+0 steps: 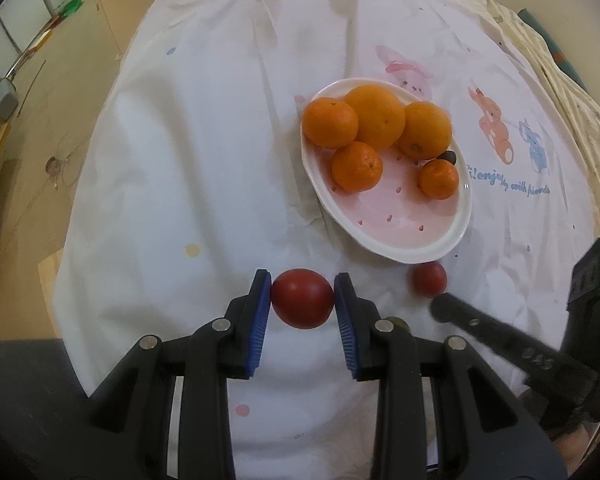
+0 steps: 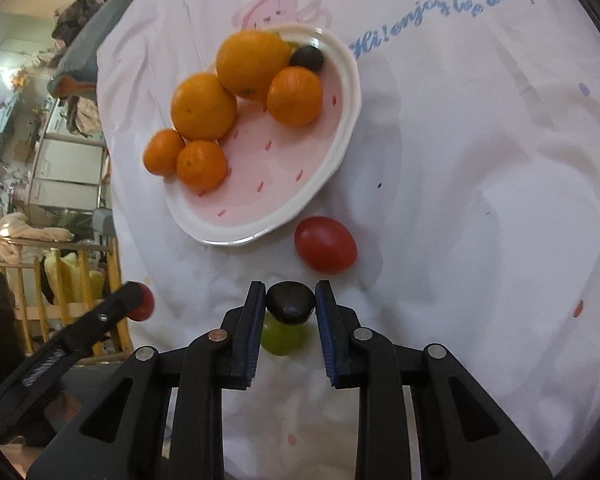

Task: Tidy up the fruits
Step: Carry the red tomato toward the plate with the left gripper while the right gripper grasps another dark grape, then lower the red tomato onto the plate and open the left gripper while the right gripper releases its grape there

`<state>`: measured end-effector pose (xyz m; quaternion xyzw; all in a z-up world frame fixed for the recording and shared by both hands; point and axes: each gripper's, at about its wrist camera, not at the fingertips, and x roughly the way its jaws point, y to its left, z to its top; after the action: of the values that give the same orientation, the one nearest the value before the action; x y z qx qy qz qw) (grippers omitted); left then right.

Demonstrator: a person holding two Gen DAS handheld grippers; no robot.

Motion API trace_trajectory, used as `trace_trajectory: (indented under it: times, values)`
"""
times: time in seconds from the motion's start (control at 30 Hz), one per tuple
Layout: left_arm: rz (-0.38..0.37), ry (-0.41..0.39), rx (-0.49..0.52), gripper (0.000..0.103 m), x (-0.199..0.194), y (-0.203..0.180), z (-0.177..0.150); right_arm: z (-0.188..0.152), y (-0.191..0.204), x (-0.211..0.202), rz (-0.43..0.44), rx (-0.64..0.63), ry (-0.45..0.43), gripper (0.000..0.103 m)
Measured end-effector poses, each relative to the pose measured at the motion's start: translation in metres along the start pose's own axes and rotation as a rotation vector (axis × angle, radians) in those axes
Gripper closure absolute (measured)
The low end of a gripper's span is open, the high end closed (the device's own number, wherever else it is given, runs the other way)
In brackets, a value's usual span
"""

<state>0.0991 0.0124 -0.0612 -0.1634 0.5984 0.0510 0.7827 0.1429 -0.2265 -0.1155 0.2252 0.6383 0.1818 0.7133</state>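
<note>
You are pinching a red tomato in your left gripper and what is probably a dark plum in your right gripper, both just short of the plate, ready to join the oranges.

Plate on the tablecloth, ahead of both grippers. Holds five oranges in its far half: four bunched and touching, the fifth apart toward the right rim in the left wrist view, with a small fruit just behind it. Tomato clamped in the left gripper, short of the plate's near rim. Second tomato on the cloth to its right, just beside that rim. Second small fruit clamped in the right gripper, nearer than the second tomato, over a grape on the cloth.
</note>
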Motion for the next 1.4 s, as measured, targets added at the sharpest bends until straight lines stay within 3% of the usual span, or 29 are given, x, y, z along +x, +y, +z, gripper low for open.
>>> trace_trajectory:
  times: [0.27,0.4,0.8,1.0,1.4]
  values:
    - [0.0,-0.02,-0.008,0.075,-0.002,0.0,0.006,0.018,0.019,-0.032,0.036,-0.058,-0.074,0.076]
    - [0.014,-0.051,0.034,0.075,-0.003,-0.006,0.013,0.029,0.029,-0.037,0.043,-0.084,-0.093,0.076]
    - [0.071,-0.131,0.196,0.075,-0.012,-0.036,0.078,0.082,0.049,-0.049,0.027,-0.167,-0.132,0.076]
    - [0.063,-0.149,0.229,0.075,-0.003,-0.045,0.096,0.112,0.06,-0.037,0.01,-0.193,-0.126,0.076]
    - [0.011,-0.063,0.183,0.075,0.02,-0.041,0.102,0.172,0.084,0.021,-0.017,-0.198,-0.081,0.075]
